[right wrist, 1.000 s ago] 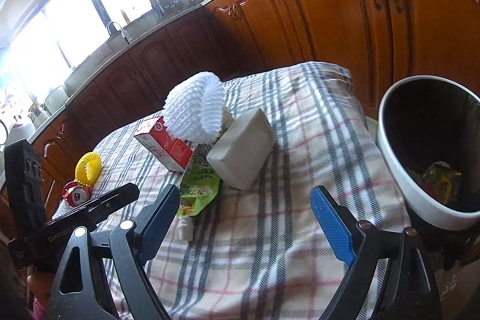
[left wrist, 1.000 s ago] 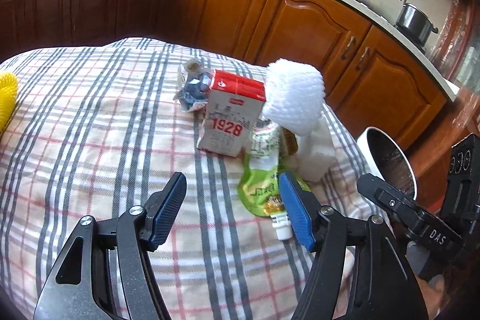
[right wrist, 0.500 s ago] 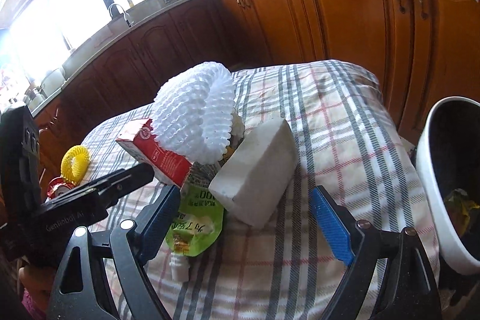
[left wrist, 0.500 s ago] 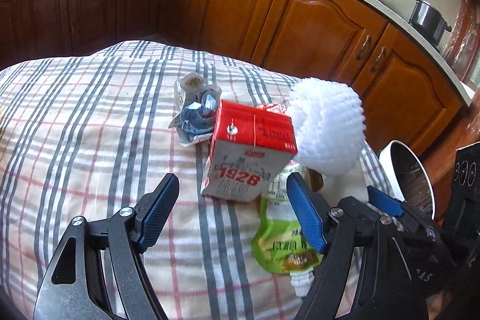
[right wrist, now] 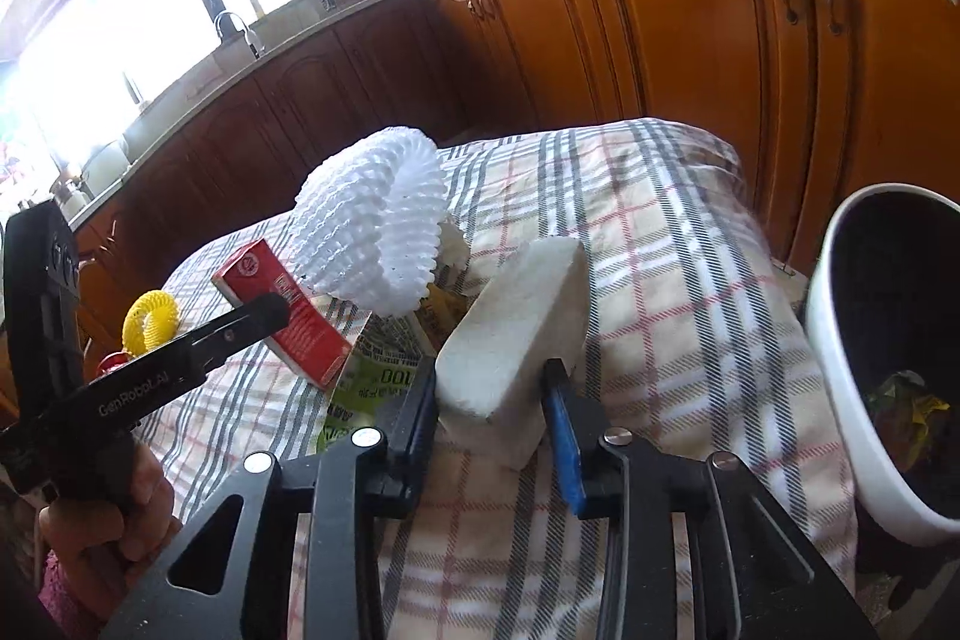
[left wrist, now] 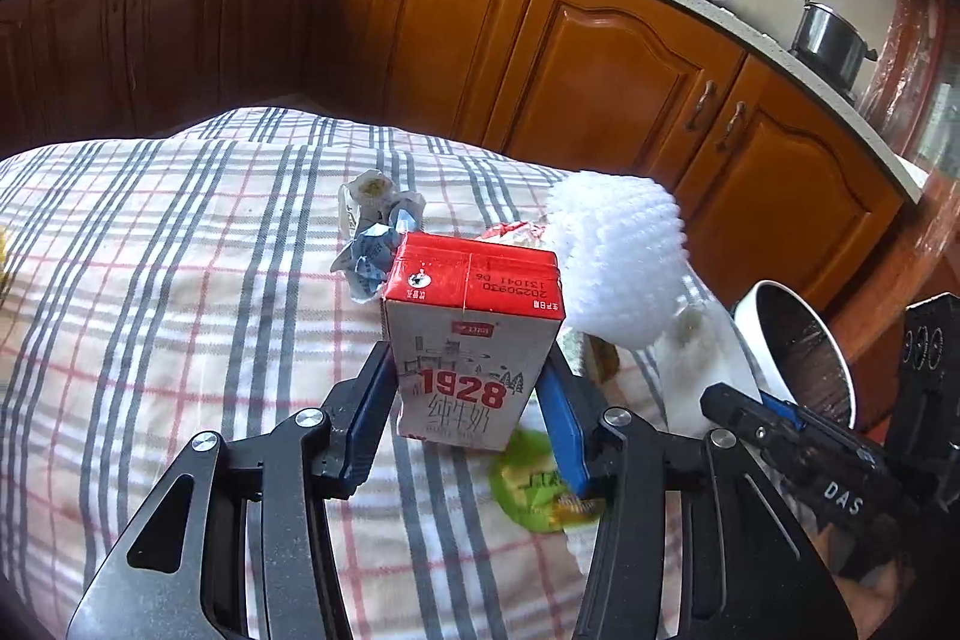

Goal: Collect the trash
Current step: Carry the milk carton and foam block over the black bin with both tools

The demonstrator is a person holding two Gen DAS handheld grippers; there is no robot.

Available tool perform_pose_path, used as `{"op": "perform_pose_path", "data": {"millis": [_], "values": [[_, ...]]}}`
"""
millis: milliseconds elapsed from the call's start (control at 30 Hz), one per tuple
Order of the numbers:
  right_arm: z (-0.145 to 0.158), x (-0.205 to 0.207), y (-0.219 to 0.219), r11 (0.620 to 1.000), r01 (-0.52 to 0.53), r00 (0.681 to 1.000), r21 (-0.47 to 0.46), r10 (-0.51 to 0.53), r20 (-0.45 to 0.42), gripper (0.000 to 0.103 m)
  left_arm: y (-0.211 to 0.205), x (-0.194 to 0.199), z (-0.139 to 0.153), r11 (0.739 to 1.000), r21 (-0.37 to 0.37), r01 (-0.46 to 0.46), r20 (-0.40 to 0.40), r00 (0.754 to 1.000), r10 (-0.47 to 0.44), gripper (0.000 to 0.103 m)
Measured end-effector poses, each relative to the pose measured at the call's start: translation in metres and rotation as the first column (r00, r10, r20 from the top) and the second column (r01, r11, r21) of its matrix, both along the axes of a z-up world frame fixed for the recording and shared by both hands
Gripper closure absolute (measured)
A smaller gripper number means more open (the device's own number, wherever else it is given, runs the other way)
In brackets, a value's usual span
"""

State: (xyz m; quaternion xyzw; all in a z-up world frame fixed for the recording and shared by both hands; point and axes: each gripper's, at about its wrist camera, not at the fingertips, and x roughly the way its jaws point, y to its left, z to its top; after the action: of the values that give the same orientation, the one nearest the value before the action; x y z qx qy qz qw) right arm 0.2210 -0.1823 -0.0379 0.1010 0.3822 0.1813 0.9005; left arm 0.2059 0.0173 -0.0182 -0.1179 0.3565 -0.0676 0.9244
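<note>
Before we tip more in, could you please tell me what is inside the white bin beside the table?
Inside the white bin, a crumpled yellow-green wrapper lies against the dark liner. The rim and wall hide the bottom, so anything deeper cannot be seen.

1 milk carton [left wrist: 474,340], 1 foam block [right wrist: 516,334], 2 foam nets: white [right wrist: 372,226], yellow [right wrist: 150,319]; 1 green pouch [left wrist: 534,484], 1 bin [right wrist: 840,340]
</note>
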Motion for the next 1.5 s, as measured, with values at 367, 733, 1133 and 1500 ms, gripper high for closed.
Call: {"op": "perform_pose_path", "data": {"millis": [367,733,1133,1500], "values": [[0.015,-0.033,-0.049,0.997,0.078,0.996,0.021,-0.078,0.037,0.069,-0.037,-0.043,0.033,0.994,-0.033,0.101,0.074,0.992,-0.098,0.057],[0.024,-0.058,-0.11,0.984,0.178,0.982,0.027,-0.179,0.059,0.069,-0.112,-0.042,0.036,0.97,-0.019,0.243,0.064,0.968,-0.241,0.057],[0.023,-0.067,-0.16,0.967,0.252,0.965,0.032,-0.254,0.066,0.069,-0.166,-0.029,0.036,0.944,0.0,0.329,0.045,0.943,-0.328,0.057],[0.023,-0.062,-0.19,0.959,0.284,0.956,0.015,-0.284,0.069,0.069,-0.205,-0.012,0.035,0.921,0.024,0.389,0.032,0.92,-0.39,0.057]]}}
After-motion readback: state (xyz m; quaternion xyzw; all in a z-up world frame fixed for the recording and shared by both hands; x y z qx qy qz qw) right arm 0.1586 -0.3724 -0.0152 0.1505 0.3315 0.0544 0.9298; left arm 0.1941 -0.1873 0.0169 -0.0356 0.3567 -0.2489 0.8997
